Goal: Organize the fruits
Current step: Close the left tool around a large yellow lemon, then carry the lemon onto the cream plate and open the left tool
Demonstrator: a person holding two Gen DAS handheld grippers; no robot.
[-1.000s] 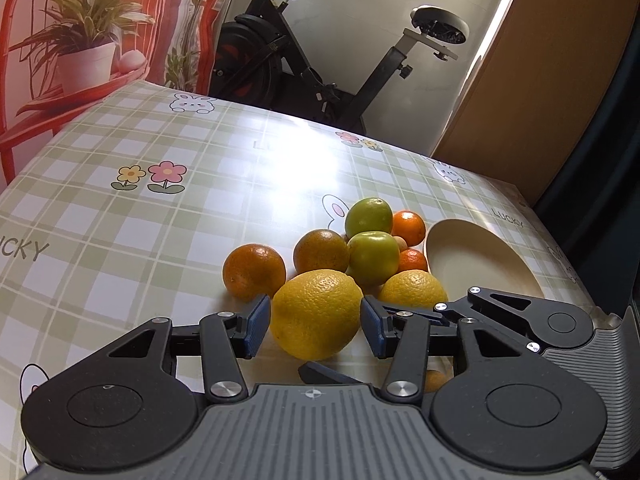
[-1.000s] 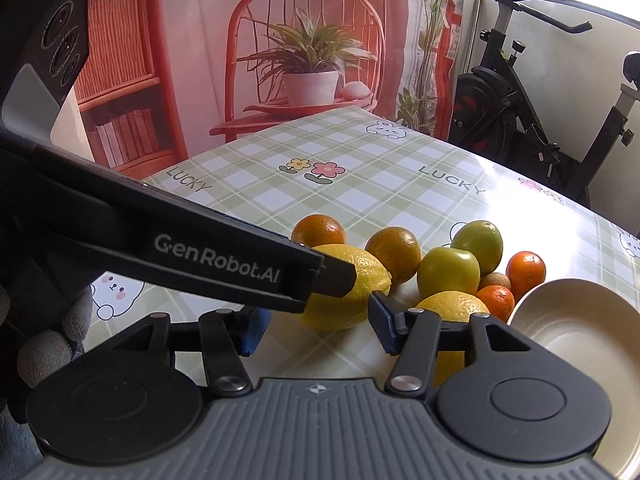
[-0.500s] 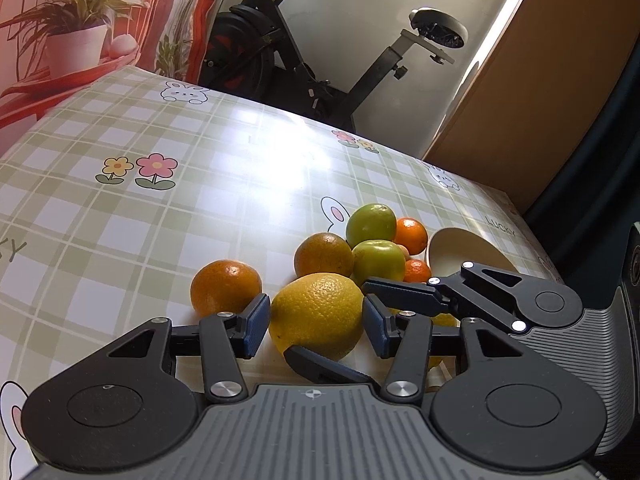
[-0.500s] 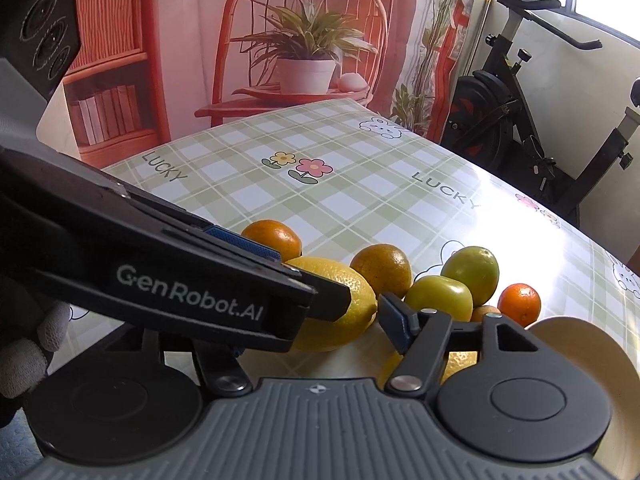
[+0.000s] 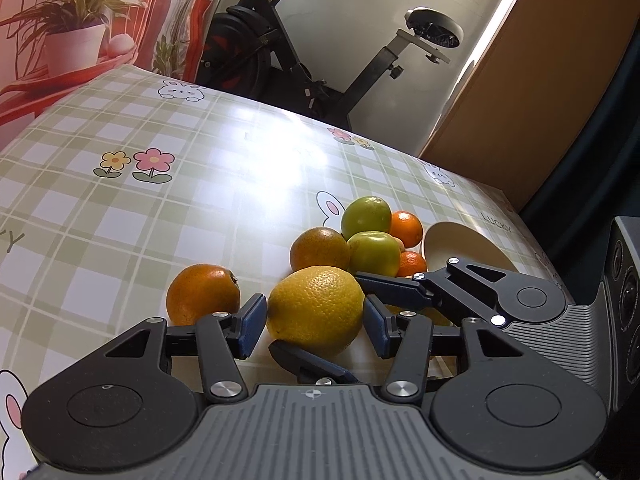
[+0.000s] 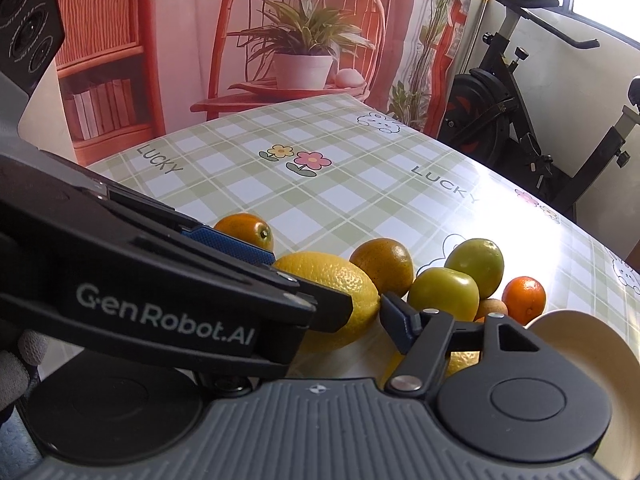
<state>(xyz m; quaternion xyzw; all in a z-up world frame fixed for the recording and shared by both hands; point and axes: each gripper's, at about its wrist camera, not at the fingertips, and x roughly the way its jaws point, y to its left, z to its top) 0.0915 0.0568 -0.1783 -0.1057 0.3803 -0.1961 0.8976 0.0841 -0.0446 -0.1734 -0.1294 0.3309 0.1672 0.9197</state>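
Left gripper [image 5: 315, 322] spread around big lemon [image 5: 316, 309], blue pads just beside its sides, contact unclear | right gripper [image 5: 336, 318] spread, crossing beside it, second lemon [image 6: 462, 361] mostly hidden underneath | tablecloth [image 5: 160, 216] held fruit cluster | bowl [image 6: 580, 332] cut off at right | big lemon's long axis ran toward the right gripper, seen from right wrist

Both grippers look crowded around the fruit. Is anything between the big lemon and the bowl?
Yes. The right hand-held gripper reaches in around the lemon, and a second lemon, green apples and small oranges lie between it and the bowl.
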